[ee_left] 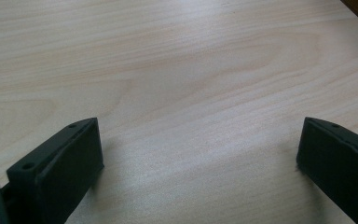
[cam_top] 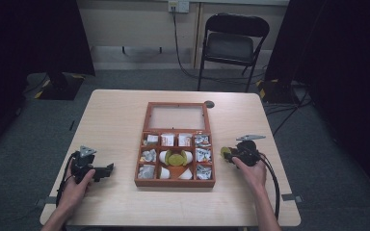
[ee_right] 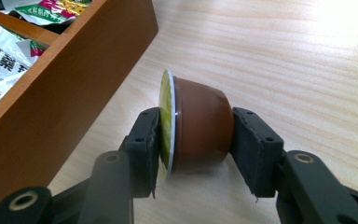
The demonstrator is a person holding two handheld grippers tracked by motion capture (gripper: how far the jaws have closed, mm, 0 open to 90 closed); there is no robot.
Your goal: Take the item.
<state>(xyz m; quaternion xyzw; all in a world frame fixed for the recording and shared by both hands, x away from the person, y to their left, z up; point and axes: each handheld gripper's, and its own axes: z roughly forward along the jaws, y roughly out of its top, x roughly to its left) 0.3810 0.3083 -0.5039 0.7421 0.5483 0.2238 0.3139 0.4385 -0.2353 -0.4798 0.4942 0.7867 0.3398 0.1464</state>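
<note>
Your right gripper (ee_right: 197,140) grips a brown capsule (ee_right: 198,125) on its side just above the table (cam_top: 115,115), one jaw pressed to the green foil lid and the other to the base, just beside the right wall of the wooden compartment box (cam_top: 175,183). Your left gripper (cam_top: 107,169) rests well apart on the table's left, jaws spread wide over bare wood and holding nothing. The box, glass lid (cam_top: 177,117) open, holds sachets and another capsule with a green lid (cam_top: 176,157).
</note>
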